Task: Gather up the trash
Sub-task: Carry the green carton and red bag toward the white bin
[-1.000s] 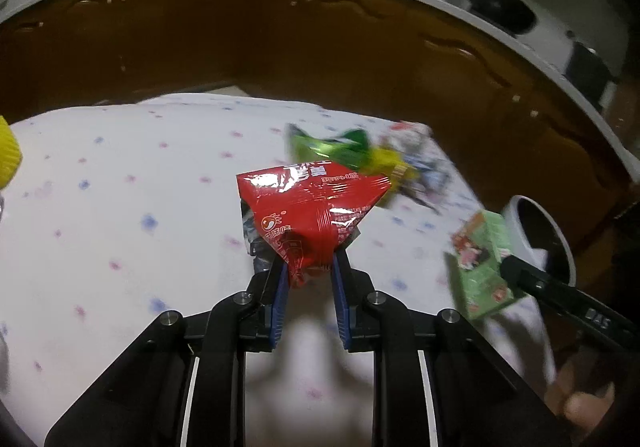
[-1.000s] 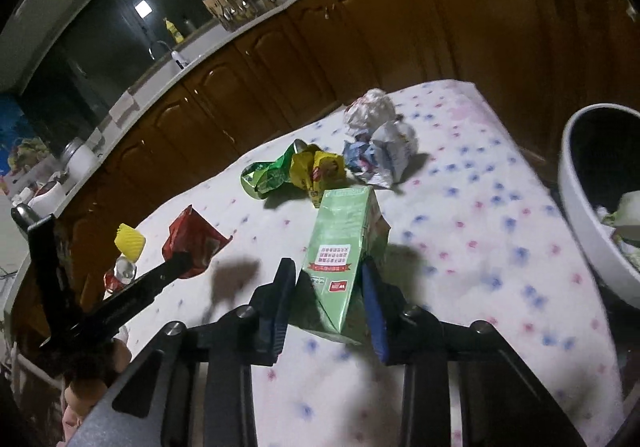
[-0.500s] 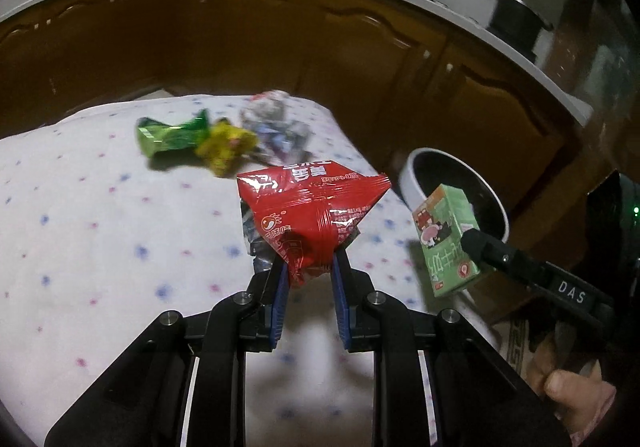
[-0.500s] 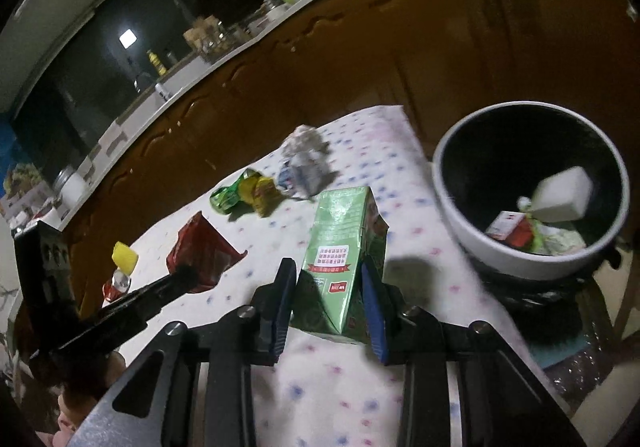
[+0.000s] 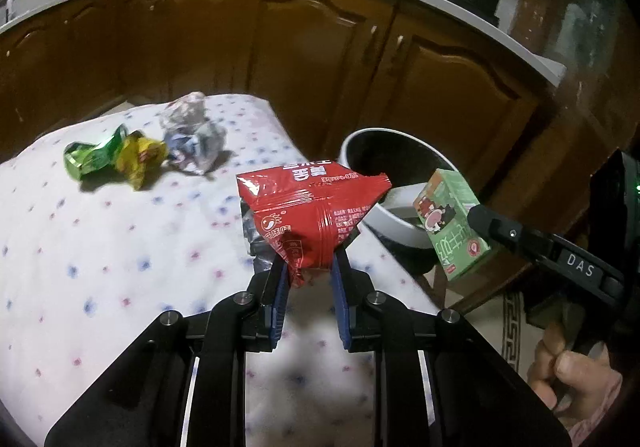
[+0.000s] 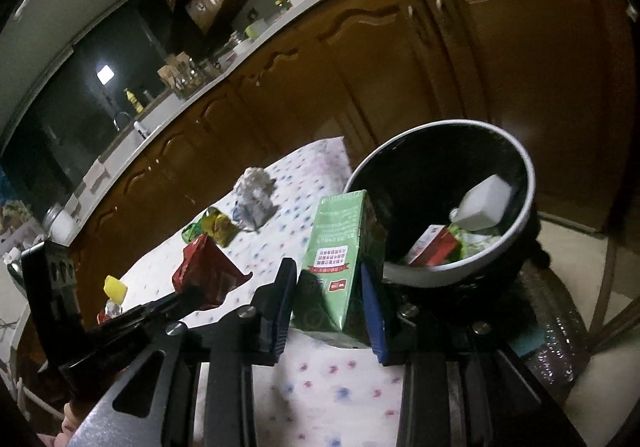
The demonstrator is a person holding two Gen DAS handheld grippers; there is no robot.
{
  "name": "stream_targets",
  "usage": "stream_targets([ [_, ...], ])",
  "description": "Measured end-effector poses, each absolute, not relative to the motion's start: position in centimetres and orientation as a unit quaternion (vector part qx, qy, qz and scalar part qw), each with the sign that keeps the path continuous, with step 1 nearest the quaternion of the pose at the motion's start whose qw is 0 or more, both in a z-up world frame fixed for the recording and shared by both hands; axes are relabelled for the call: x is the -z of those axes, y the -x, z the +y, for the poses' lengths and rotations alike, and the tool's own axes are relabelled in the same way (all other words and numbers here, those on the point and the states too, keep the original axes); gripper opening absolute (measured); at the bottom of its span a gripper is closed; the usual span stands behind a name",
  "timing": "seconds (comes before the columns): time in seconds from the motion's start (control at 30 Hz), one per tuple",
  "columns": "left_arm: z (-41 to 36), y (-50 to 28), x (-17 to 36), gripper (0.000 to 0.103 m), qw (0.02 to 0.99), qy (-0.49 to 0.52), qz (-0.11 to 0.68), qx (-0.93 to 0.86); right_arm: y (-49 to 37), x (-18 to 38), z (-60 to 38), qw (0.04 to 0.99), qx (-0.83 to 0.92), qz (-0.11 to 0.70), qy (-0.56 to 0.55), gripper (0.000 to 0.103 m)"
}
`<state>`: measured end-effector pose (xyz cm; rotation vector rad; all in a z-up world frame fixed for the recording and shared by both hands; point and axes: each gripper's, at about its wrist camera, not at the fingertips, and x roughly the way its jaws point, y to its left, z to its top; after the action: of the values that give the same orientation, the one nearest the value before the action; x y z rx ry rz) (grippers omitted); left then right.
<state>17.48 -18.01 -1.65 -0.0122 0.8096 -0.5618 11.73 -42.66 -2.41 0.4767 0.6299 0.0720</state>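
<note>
left gripper (image 5: 308,275) pinches a red wrapper (image 5: 308,207), right gripper (image 6: 328,299) clamps a green carton (image 6: 340,255); carry each fully over the bin (image 6: 524,167) rim before letting go.

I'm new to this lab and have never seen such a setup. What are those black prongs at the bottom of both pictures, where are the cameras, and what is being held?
There is no robot here. A person holds a two-finger grabber in each hand, and each grabber carries a wide-angle camera that looks along its fingers, so the prongs fill the bottom of each picture.

In the left camera's picture, the left gripper is shut on a red snack wrapper. In the right camera's picture, the right gripper is shut on a green drink carton.

On the dotted tablecloth lie a green wrapper, a yellow wrapper and crumpled paper. Beside the table stands the trash bin, already holding some rubbish.
</note>
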Motion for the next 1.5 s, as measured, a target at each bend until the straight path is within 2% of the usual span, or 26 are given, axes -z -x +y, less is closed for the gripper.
stream_targets([
  [0.1,-19.2,-17.5,1.4,0.019,0.879,-0.001,0.386,0.278,-11.5,2.2,-43.6,0.923,-0.029,0.302,-0.235,0.032],
  [0.17,-20.2,-17.6,1.2,0.019,0.878,-0.007,0.385,0.284,-11.5,2.2,-44.2,0.922,-0.027,0.303,-0.238,0.007],
  [0.23,-21.1,-17.7,1.0,0.019,0.877,-0.013,0.384,0.29,-11.6,2.3,-44.8,0.922,-0.019,0.305,-0.239,0.001],
  [0.57,-20.7,-18.1,1.8,0.019,0.877,-0.01,0.392,0.278,-11.4,5.5,-45.1,0.907,-0.031,0.328,-0.263,0.0],
  [0.87,-19.4,-17.8,1.8,0.019,0.88,0.0,0.389,0.274,-8.6,5.0,-48.5,0.911,0.015,0.316,-0.266,0.0],
  [1.07,-17.1,-17.6,1.4,0.019,0.89,0.013,0.382,0.25,-10.2,3.8,-46.0,0.916,-0.028,0.311,-0.252,0.001],
  [1.2,-14.0,-18.0,1.2,0.019,0.9,0.025,0.377,0.219,-13.5,3.3,-42.5,0.912,-0.076,0.319,-0.247,0.014],
  [1.23,-13.5,-18.2,1.1,0.019,0.901,0.029,0.376,0.212,-14.1,3.4,-41.8,0.911,-0.084,0.32,-0.246,0.025],
  [1.27,-12.4,-18.5,1.2,0.019,0.904,0.036,0.377,0.2,-15.3,3.2,-40.8,0.912,-0.094,0.319,-0.242,0.041],
  [1.33,-11.0,-19.0,1.3,0.019,0.907,0.043,0.376,0.184,-17.7,3.2,-38.8,0.911,-0.111,0.32,-0.235,0.059],
  [1.43,-8.9,-19.8,1.3,0.019,0.913,0.053,0.373,0.159,-21.6,3.4,-36.3,0.903,-0.133,0.332,-0.236,0.061],
  [1.5,-7.5,-20.4,1.4,0.019,0.915,0.062,0.372,0.144,-24.3,3.7,-34.8,0.903,-0.137,0.336,-0.231,0.074],
])
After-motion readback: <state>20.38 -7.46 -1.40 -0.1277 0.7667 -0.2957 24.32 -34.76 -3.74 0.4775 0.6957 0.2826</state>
